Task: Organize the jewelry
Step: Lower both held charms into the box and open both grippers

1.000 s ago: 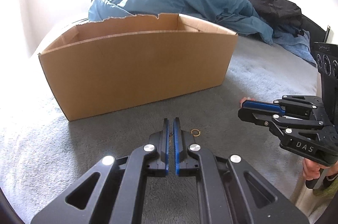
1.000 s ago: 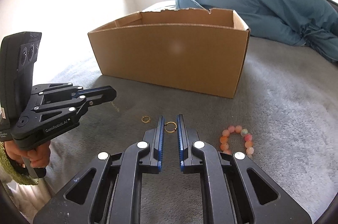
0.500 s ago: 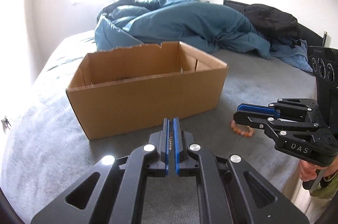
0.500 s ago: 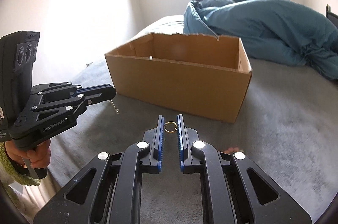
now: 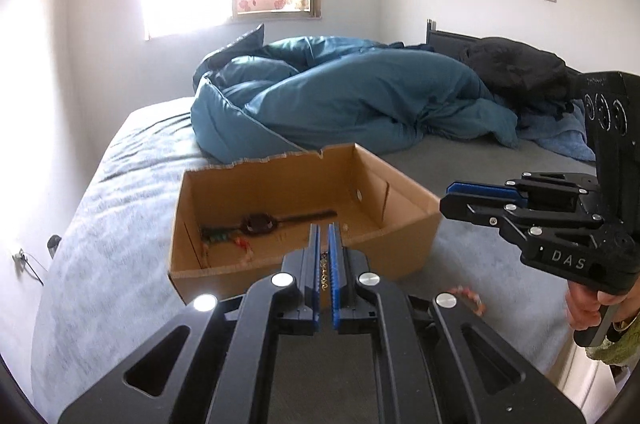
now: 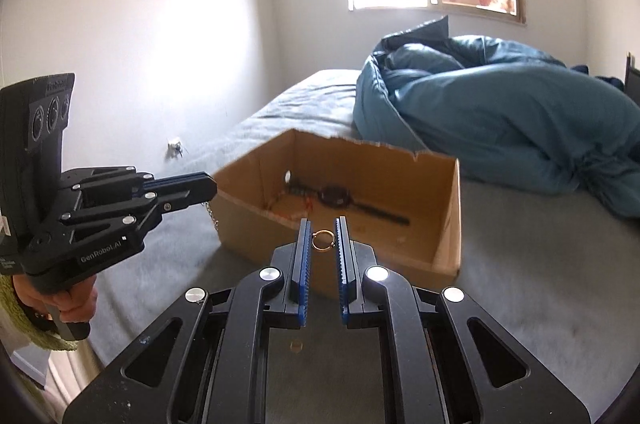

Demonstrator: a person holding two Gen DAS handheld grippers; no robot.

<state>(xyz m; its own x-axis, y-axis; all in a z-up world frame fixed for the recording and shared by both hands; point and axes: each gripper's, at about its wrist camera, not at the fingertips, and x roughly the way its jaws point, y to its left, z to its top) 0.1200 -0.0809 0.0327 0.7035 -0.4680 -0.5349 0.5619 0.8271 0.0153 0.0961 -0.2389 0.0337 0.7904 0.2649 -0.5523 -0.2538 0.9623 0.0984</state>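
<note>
My left gripper (image 5: 324,226) is shut on a thin gold chain (image 5: 324,274), pinched between its blue pads; in the right wrist view the gold chain (image 6: 211,212) dangles from its tip. My right gripper (image 6: 323,222) is shut on a small gold ring (image 6: 323,240). Both hover in front of and above an open cardboard box (image 5: 208,280) on the grey bed. Inside the box lie a dark watch (image 5: 259,224) with a black strap and some green and red beaded pieces (image 5: 219,236). A pink bead bracelet (image 5: 469,299) lies on the bed below, and another small ring (image 6: 296,346) lies under the right gripper.
A crumpled blue duvet (image 5: 352,103) fills the bed behind the box, with black clothing (image 5: 520,67) at the headboard. The right gripper (image 5: 450,197) shows at the right of the left wrist view, held by a hand (image 5: 580,308). Walls and a window lie beyond.
Both grippers have risen from the bed, each keeping its piece. The box's inside has come into sight, and the bracelet and the loose ring stay low on the cover.
</note>
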